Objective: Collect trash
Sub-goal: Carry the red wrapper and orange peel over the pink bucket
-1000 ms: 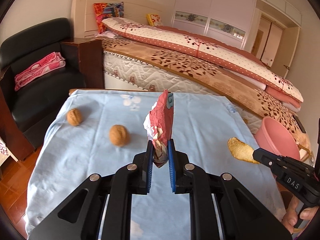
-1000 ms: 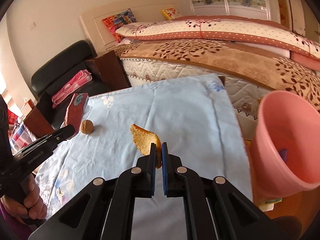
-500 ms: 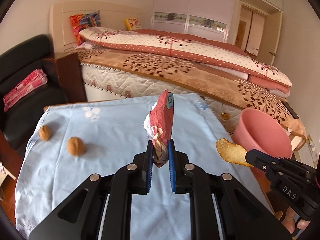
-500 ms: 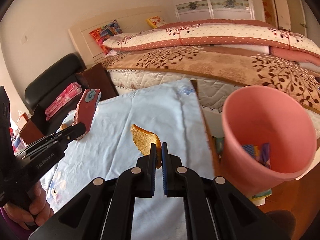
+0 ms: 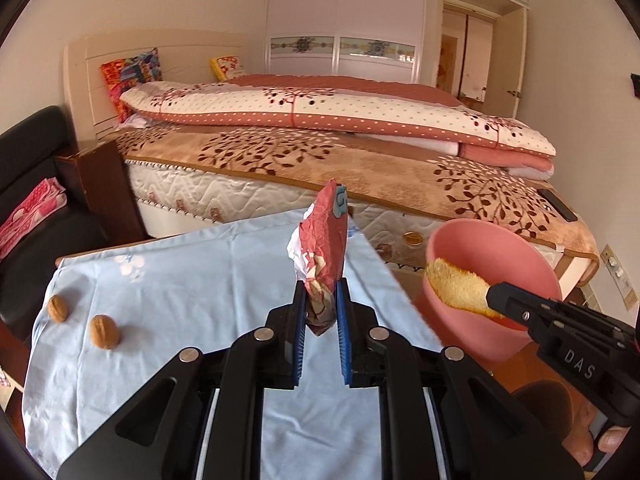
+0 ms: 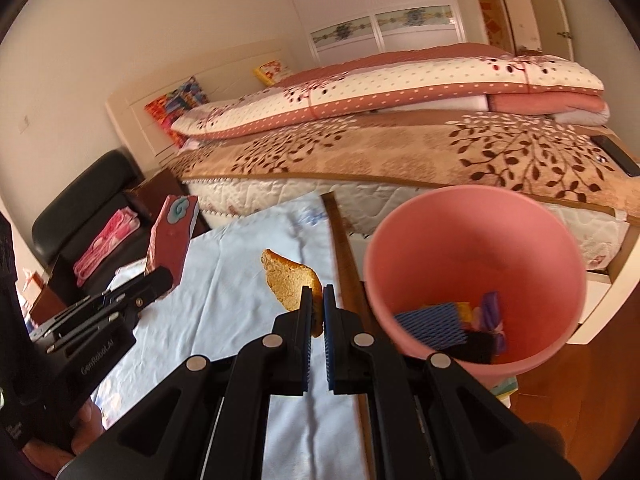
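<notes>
Above the blue-clothed table [image 5: 192,280] we grip a crumpled red wrapper [image 5: 326,248] in our left gripper [image 5: 320,312], jaws pinching its lower end so it stands upright; our right gripper [image 6: 316,308] is clamped on a piece of bread crust [image 6: 290,280], just beside the rim of the pink bin [image 6: 472,240], which holds what look like wrappers. Two walnuts [image 5: 105,331] lie at the cloth's left side, and farther off stands the bed [image 5: 340,152]
</notes>
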Available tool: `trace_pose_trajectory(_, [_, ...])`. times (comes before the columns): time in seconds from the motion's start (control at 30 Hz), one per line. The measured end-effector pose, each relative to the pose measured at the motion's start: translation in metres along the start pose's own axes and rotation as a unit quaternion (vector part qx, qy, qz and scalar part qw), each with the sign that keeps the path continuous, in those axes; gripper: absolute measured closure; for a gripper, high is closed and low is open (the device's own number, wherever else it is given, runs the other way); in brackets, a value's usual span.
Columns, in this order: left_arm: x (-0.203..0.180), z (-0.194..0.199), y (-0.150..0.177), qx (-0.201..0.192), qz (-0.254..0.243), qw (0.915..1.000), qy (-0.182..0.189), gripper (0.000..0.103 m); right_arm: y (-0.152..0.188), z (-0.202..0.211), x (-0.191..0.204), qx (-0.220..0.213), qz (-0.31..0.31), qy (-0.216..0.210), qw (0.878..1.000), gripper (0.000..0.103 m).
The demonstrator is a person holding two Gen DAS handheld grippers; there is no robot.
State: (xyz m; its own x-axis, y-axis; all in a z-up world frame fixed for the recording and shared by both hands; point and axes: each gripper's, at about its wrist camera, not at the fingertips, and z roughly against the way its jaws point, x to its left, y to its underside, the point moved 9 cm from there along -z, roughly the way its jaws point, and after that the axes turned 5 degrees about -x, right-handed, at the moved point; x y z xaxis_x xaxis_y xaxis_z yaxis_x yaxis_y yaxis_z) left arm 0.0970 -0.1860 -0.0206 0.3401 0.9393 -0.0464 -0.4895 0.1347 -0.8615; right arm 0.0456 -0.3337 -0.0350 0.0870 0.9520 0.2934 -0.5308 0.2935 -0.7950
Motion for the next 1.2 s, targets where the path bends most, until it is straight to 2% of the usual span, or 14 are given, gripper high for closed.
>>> trace_pose_trajectory(0.47, [-0.054, -0.014, -0.009, -0.009, -0.034, 0.9989, 0.032, 0.089, -0.018, 0.013, -0.048, -0.023, -0.037, 0.040, 0.998, 0.098])
trace_pose_trajectory(1.2, [-0.123, -0.047, -0.005, 0.005, -0.077, 0.9945, 0.071, 0.089, -0.018, 0.011, -0.106, -0.025, -0.077, 0.081, 0.993, 0.098])
